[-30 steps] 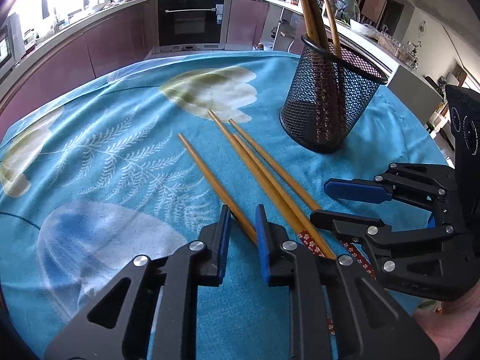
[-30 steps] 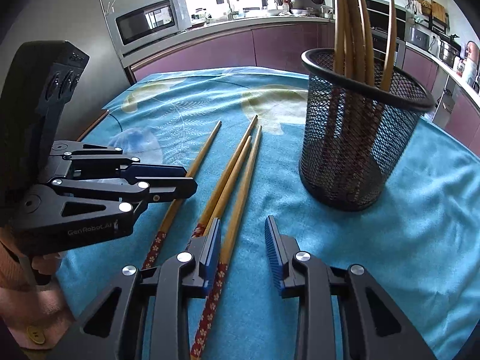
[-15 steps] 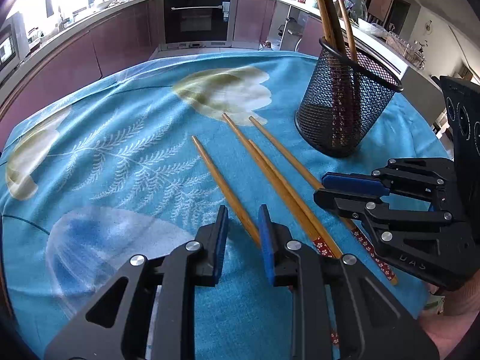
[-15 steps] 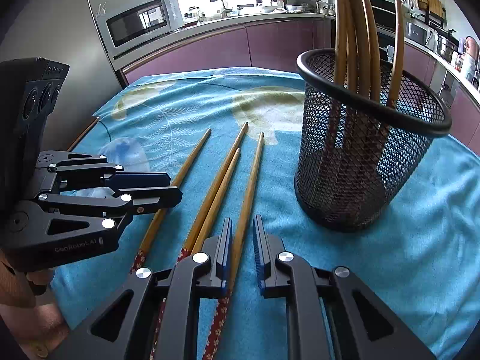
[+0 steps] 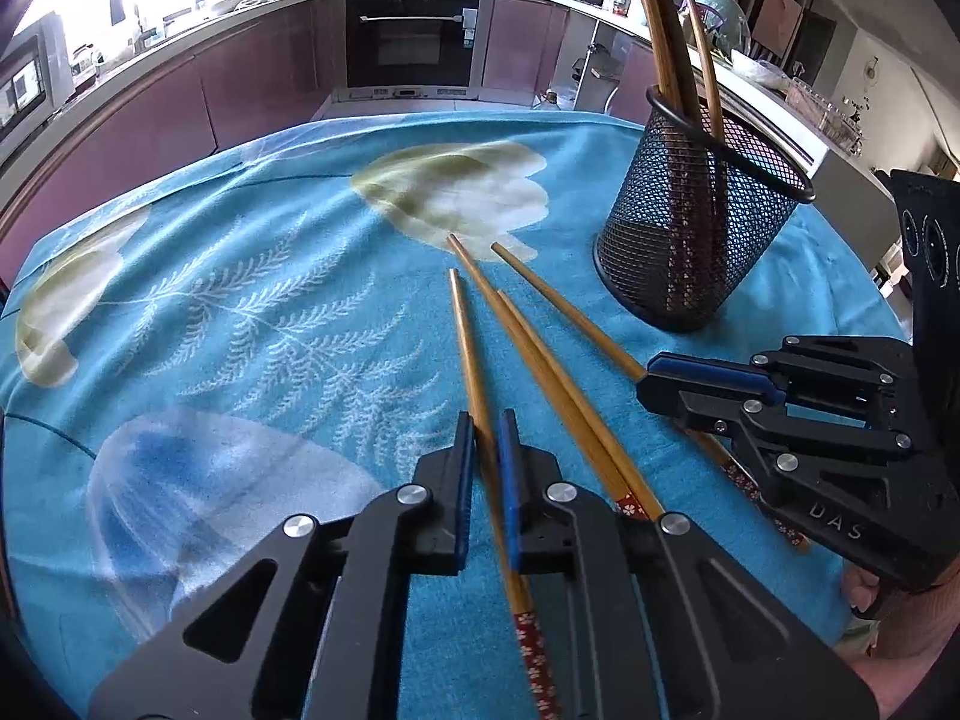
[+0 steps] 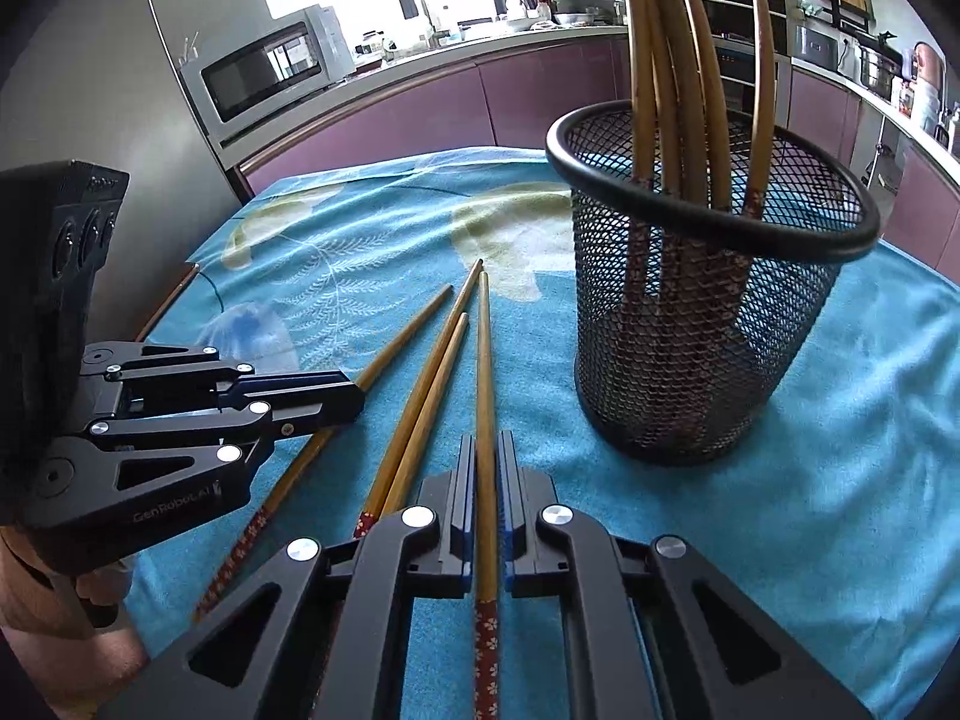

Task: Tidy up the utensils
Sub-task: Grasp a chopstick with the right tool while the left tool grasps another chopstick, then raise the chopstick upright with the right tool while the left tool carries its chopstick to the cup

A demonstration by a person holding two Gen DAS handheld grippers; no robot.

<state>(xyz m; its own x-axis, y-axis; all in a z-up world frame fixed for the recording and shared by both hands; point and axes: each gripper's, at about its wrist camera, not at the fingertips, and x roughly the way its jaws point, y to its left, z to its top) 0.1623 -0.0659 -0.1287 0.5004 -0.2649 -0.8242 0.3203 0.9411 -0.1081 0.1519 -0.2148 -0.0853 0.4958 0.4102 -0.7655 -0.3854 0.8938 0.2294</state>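
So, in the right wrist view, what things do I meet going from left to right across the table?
left gripper → the chopstick it holds → pair of chopsticks lying together → chopstick in the right gripper → black mesh holder

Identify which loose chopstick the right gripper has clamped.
The right gripper grips the chopstick nearest the mesh holder, the rightmost chopstick; the middle pair lies untouched.
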